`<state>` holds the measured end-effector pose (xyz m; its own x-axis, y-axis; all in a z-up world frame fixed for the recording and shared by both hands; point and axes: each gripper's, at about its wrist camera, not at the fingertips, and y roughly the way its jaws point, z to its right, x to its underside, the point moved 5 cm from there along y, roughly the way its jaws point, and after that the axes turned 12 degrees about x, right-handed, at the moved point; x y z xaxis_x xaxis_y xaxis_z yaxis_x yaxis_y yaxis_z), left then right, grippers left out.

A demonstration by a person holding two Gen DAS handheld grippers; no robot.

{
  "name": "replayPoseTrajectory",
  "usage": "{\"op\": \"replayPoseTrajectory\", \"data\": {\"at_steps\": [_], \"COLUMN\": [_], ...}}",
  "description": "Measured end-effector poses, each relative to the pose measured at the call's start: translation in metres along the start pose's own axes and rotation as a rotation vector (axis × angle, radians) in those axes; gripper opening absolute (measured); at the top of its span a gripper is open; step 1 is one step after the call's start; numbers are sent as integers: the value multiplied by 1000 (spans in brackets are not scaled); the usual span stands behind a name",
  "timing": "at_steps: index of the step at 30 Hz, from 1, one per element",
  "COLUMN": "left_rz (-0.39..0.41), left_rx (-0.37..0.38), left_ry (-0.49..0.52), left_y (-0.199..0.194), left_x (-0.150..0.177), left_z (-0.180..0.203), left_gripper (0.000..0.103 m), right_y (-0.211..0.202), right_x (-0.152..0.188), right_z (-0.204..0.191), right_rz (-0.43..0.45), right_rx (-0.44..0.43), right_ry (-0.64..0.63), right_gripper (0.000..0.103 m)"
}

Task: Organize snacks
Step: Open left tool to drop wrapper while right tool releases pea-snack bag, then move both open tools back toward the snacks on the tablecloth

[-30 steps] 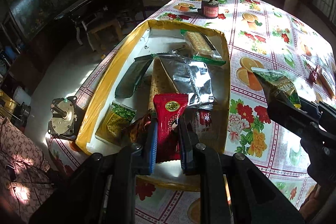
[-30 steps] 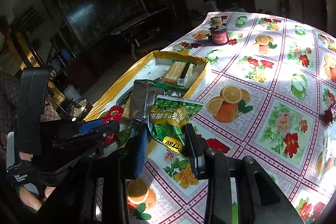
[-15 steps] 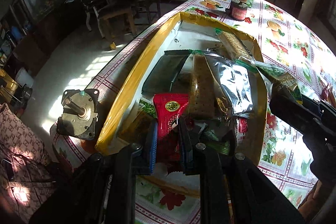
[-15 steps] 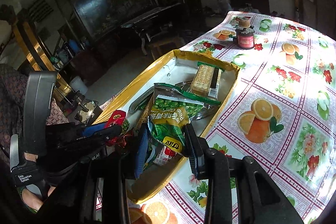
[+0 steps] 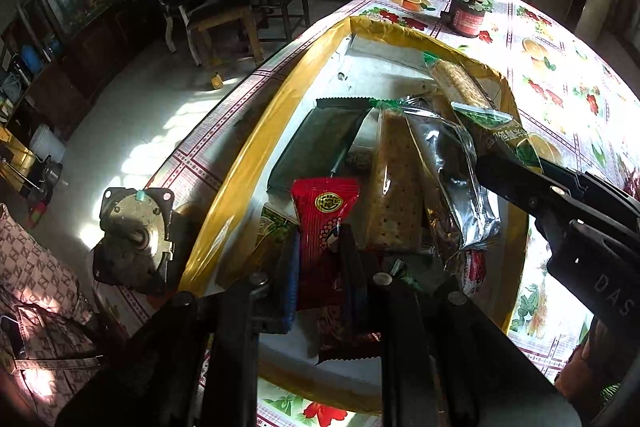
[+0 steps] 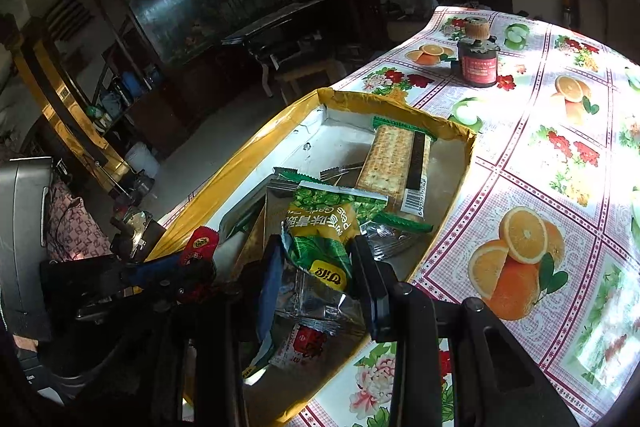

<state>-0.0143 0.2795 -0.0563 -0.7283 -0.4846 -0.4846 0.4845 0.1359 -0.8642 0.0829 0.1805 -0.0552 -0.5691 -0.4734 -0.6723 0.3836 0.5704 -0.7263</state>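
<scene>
A yellow-rimmed box (image 5: 256, 143) (image 6: 452, 203) lies on the flowered tablecloth (image 6: 552, 163) with several snack packs in it. My left gripper (image 5: 320, 247) is shut on a red snack packet (image 5: 322, 223) and holds it over the box's near end. My right gripper (image 6: 318, 263) is shut on a green pea snack bag (image 6: 324, 227) and holds it above the box's middle. That green bag (image 5: 500, 139) and the right gripper show at the right of the left wrist view. A cracker pack (image 6: 394, 163), a silver foil bag (image 5: 452, 175) and a dark green pack (image 5: 320, 143) lie inside.
A small motor (image 5: 134, 235) sits on the table's corner left of the box. A dark red jar (image 6: 478, 63) with a cork-coloured top stands beyond the box's far end. Past the table's left edge are the floor, a stool (image 5: 224, 27) and dark furniture.
Both grippers have moved in over the box with their packets. The green bag went from above the tablecloth to above the box's contents. The red packet sits a little lower and nearer the left rim.
</scene>
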Motion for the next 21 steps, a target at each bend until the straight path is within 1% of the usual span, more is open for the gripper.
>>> {"op": "replayPoseTrajectory", "data": {"at_steps": [7, 8, 10, 12, 13, 14, 21], "left_rz": [-12, -14, -20, -14, -6, 2, 26], "left_rx": [-7, -5, 4, 0, -3, -4, 5], "left_ry": [-7, -11, -14, -10, -7, -6, 9], "left_y": [6, 6, 6, 3, 1, -1, -16], "left_x": [-2, -3, -3, -3, -3, -3, -4], "left_z": [-3, -3, -3, -3, -2, -1, 11], "left_gripper": [21, 22, 28, 48, 51, 53, 58], "right_y": [11, 11, 9, 5, 2, 0, -23], "right_x": [-3, -3, -2, -2, -2, -3, 1], "right_z": [-1, -2, -3, -2, -2, -1, 22], "right_rz": [-16, -14, -14, -4, 4, 11, 51], "right_rx": [-5, -7, -10, -13, -16, -16, -2], "right_ry": [-9, -12, -15, -13, -12, -11, 32], "right_gripper": [36, 38, 43, 54, 56, 58, 59]}}
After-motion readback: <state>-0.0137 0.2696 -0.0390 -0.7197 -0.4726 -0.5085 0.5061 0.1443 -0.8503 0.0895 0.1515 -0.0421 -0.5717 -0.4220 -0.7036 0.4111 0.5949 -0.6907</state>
